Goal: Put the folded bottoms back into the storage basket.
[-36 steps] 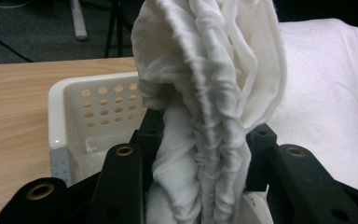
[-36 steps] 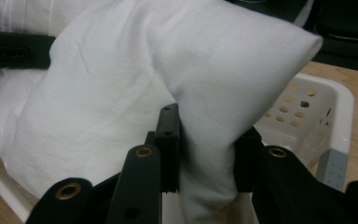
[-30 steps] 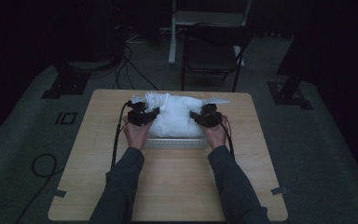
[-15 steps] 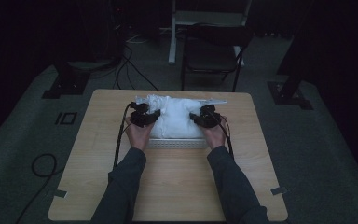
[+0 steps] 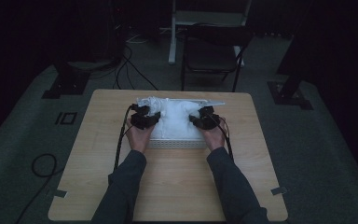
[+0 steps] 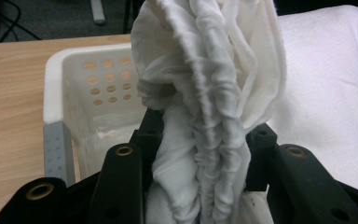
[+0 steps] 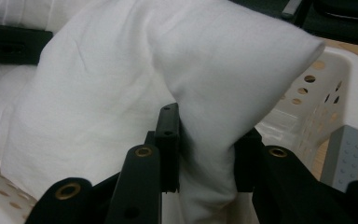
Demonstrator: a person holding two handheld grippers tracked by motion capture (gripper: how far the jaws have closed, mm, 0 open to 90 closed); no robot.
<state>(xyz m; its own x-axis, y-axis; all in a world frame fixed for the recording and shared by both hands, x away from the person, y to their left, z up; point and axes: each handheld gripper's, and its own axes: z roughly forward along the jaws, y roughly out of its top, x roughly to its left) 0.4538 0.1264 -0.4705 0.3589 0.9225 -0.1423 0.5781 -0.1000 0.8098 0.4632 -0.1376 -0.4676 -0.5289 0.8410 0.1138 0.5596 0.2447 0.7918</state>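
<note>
A white cloth (image 5: pixel 177 119) lies bunched over a white perforated basket (image 5: pixel 177 142) in the middle of the wooden table. My left gripper (image 5: pixel 145 116) is at the cloth's left side, shut on a gathered, wrinkled fold of the cloth (image 6: pixel 205 112) above the basket's corner (image 6: pixel 58 98). My right gripper (image 5: pixel 204 119) is at the cloth's right side, shut on a smooth fold of the cloth (image 7: pixel 205 107). The basket wall (image 7: pixel 335 93) with round holes shows to the right of that fold. The cloth hides most of the basket's inside.
The wooden table (image 5: pixel 172 186) has bare surface in front of the basket and at both sides. A dark chair (image 5: pixel 212 51) stands beyond the table's far edge. Cables (image 5: pixel 121 140) trail from the grippers over the table; stand bases rest on the dark floor.
Both grippers stay clamped on the cloth over the basket; the hands have shifted only slightly, and the cloth looks a little more drawn together.
</note>
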